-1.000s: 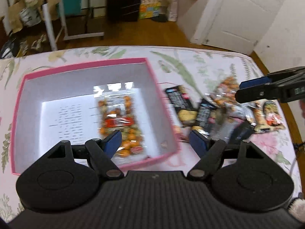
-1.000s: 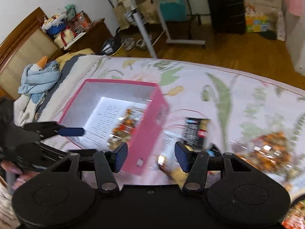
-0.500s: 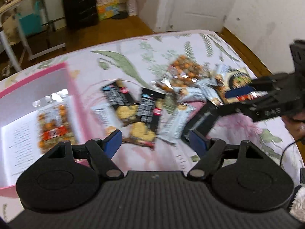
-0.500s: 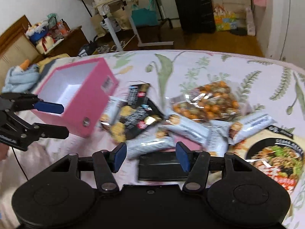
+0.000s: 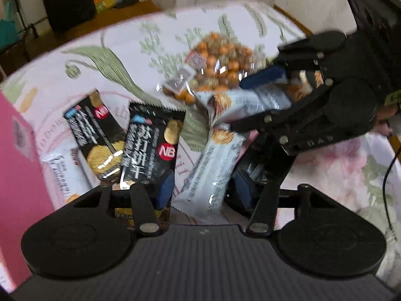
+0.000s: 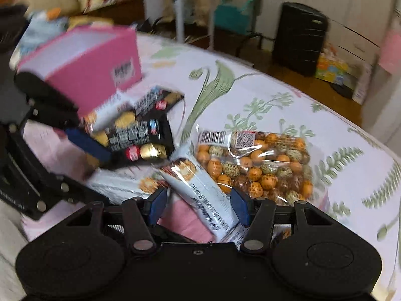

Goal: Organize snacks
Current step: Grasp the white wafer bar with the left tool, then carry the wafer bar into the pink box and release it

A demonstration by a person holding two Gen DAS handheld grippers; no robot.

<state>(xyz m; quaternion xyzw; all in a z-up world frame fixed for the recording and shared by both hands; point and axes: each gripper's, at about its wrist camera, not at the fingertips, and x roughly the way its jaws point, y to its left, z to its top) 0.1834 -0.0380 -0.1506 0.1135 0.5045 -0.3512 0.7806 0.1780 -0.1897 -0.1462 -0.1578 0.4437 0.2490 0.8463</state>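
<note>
Snacks: you have a loose pile on the floral bedspread (image 6: 250, 80), ahead of both tools.
Left gripper (image 5: 203, 188): your jaws are closing, with a pale blue wrapped bar (image 5: 213, 165) lying between them; no pad visibly presses it.
Right gripper (image 6: 198, 204): your jaws stand apart around another pale bar (image 6: 200, 190); contact is unclear.
Black cracker packs (image 5: 150, 148): just left of your left fingers.
Coated-nut bag (image 6: 255, 163): beyond your right fingers, touching the bar.
Pink box (image 6: 82, 75): far left of your right tool.
</note>
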